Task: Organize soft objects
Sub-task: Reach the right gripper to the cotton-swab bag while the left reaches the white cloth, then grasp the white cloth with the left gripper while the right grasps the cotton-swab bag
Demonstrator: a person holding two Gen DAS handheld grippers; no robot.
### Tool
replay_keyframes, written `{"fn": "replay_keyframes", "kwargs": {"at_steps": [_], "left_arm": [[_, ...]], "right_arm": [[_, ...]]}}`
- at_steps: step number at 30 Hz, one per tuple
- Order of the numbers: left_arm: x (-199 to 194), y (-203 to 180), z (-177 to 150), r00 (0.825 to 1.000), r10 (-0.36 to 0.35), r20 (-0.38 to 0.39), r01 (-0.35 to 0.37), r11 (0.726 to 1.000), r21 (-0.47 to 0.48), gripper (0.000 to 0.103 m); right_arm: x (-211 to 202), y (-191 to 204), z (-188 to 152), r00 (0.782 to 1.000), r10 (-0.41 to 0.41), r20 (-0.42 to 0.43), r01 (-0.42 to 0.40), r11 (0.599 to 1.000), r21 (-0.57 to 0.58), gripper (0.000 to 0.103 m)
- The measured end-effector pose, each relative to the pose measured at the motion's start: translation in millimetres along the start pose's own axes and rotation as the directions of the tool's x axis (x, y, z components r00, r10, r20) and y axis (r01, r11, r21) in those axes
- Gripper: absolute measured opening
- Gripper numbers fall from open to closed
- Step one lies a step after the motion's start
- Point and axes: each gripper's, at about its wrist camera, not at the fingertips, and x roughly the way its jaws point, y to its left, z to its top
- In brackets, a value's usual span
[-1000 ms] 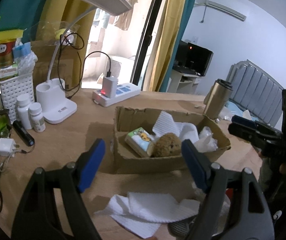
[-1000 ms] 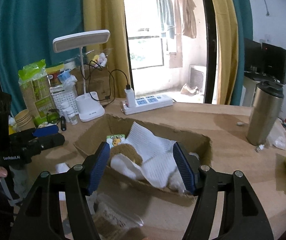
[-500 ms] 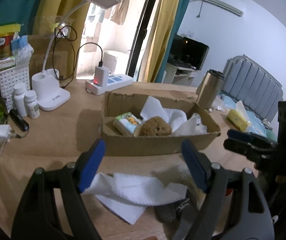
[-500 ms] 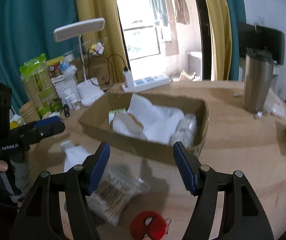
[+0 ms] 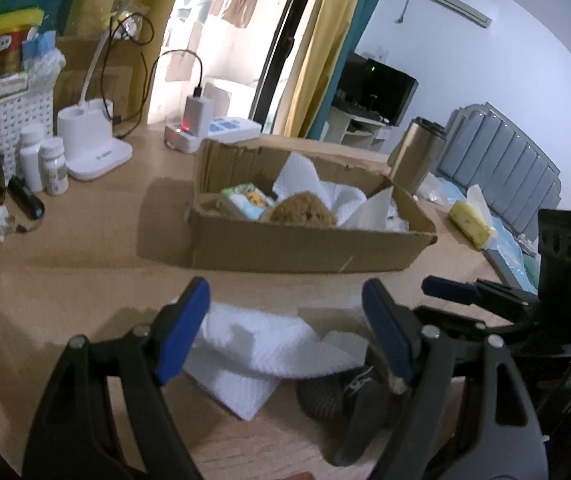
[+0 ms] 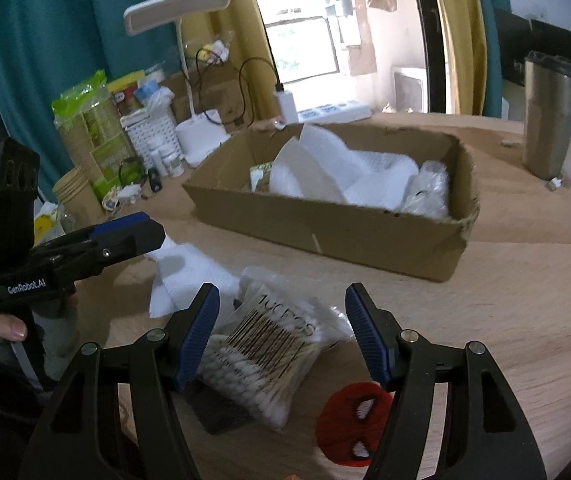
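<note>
One cardboard box (image 6: 337,216) stands on the wooden table (image 6: 525,288), and inside it lie crumpled white paper towels (image 6: 349,168), one brown sponge (image 5: 303,210), one small printed tissue pack (image 5: 247,200) and a clear plastic bag (image 6: 425,192) at the right end. In front of the box, on the bare table, lie one loose white paper towel (image 5: 261,352), one bag of cotton swabs (image 6: 269,352), one red mask-faced plush piece (image 6: 355,424) and a dark grey item (image 5: 325,390) that is too blurred to name.

The left gripper (image 5: 285,328) hovers over the loose paper towel with its blue-padded fingers (image 5: 181,328) spread wide and nothing between them. The right gripper (image 6: 281,336) hangs over the bag of cotton swabs, its jaws apart to either side of the bag; the pads do not appear to press on it, though the angle makes contact hard to rule out.

Behind the box stand one white desk lamp (image 6: 189,32), one power strip (image 6: 333,110), two white pill bottles (image 5: 43,160) and one steel tumbler (image 6: 549,116). Yellow and teal curtains frame a bright window; a padded grey headboard (image 5: 501,160) and a dark screen (image 5: 377,88) sit beyond the table.
</note>
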Motion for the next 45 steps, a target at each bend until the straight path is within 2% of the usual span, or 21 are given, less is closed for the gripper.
{"fn": "replay_keyframes", "kwargs": {"at_steps": [12, 20, 29, 34, 40, 45], "left_arm": [[1.2, 11.5, -15.9, 0.999, 0.021, -0.030, -0.022, 0.999, -0.028, 0.080], [1.6, 20.8, -18.0, 0.998, 0.045, -0.035, -0.046, 0.998, -0.040, 0.080], [7.6, 22.1, -18.2, 0.994, 0.094, -0.049, -0.095, 0.995, -0.014, 0.080], [21.1, 21.9, -15.1, 0.988, 0.129, -0.088, -0.129, 0.992, -0.003, 0.080], [39.8, 28.2, -11.4, 0.980, 0.122, -0.155, -0.127, 0.992, -0.025, 0.080], [44.5, 22.1, -13.6, 0.976, 0.128, -0.176, -0.128, 0.992, 0.009, 0.080]], "right_arm": [[19.4, 5.8, -6.3, 0.997, 0.004, -0.075, -0.003, 1.000, 0.008, 0.069], [26.5, 5.7, -8.2, 0.995, -0.002, -0.099, 0.003, 1.000, 0.004, 0.073], [35.6, 6.9, -12.8, 0.992, -0.059, -0.113, 0.057, 0.998, -0.017, 0.077], [35.8, 3.9, -14.3, 0.992, -0.046, -0.122, 0.045, 0.999, -0.005, 0.077], [35.9, 0.9, -15.6, 0.992, -0.024, -0.121, 0.026, 1.000, 0.012, 0.077], [36.2, 3.7, -15.8, 0.993, -0.021, -0.118, 0.019, 1.000, -0.012, 0.077]]}}
